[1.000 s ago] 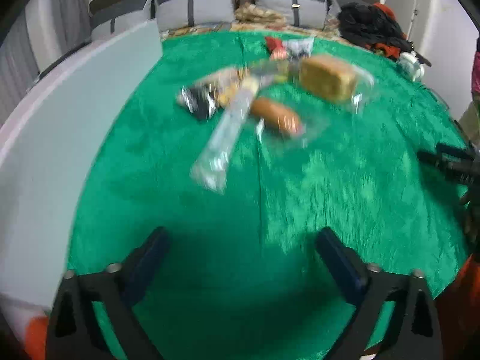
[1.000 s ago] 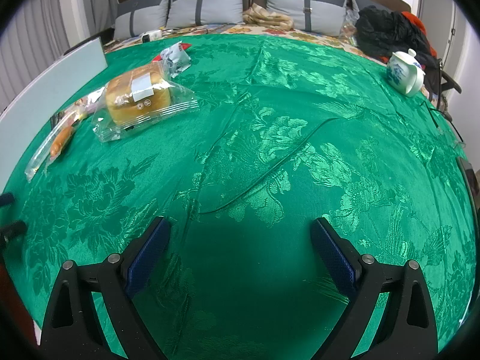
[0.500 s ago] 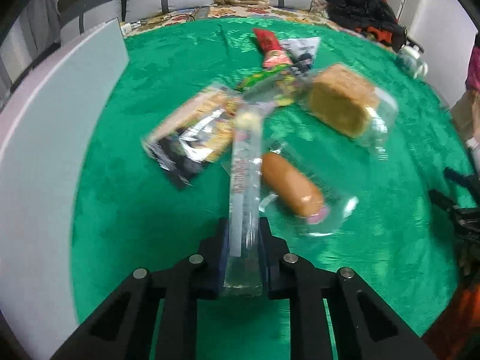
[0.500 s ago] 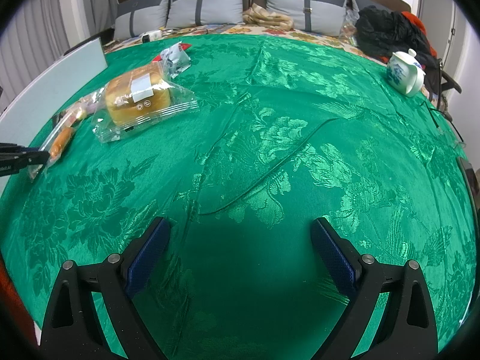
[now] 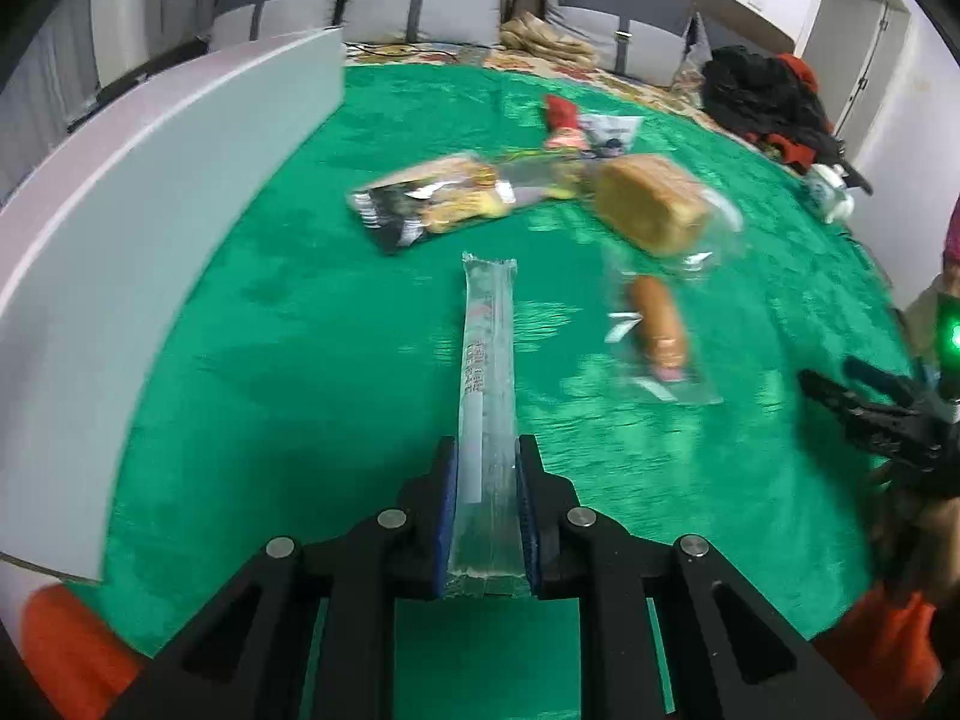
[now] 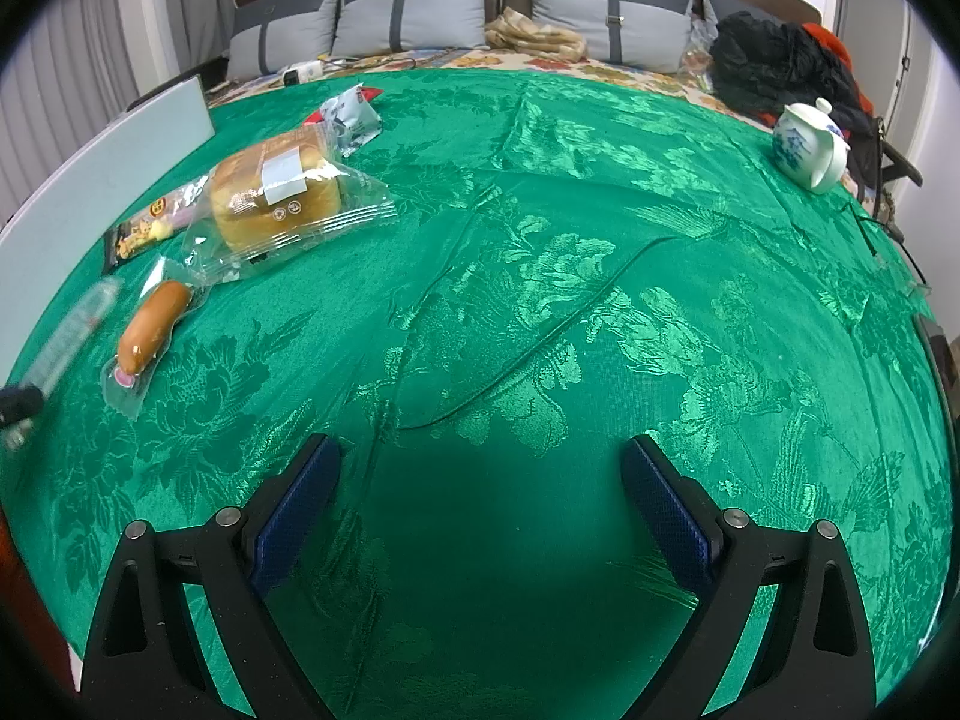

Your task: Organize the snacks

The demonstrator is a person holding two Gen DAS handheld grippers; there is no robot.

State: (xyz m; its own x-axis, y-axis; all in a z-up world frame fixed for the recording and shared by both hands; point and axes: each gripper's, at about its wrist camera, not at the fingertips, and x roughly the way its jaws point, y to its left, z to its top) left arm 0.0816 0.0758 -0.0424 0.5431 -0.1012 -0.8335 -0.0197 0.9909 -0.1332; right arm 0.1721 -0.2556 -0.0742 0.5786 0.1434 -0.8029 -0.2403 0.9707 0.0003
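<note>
The left gripper (image 5: 487, 516) pointed steeply down and forward, its two black fingers drawn close together with the blue pads (image 5: 447, 510) pressed against the sides of a long clear packet (image 5: 487, 396) clamped between them. The packet stuck out ahead of the fingertips, lifted at the held end. The right gripper (image 6: 480, 516) also tilted downward over the green cloth (image 6: 540, 300), its jaws spread wide with nothing between the blue pads (image 6: 294, 510). In the left wrist view the right gripper showed at the right edge.
</note>
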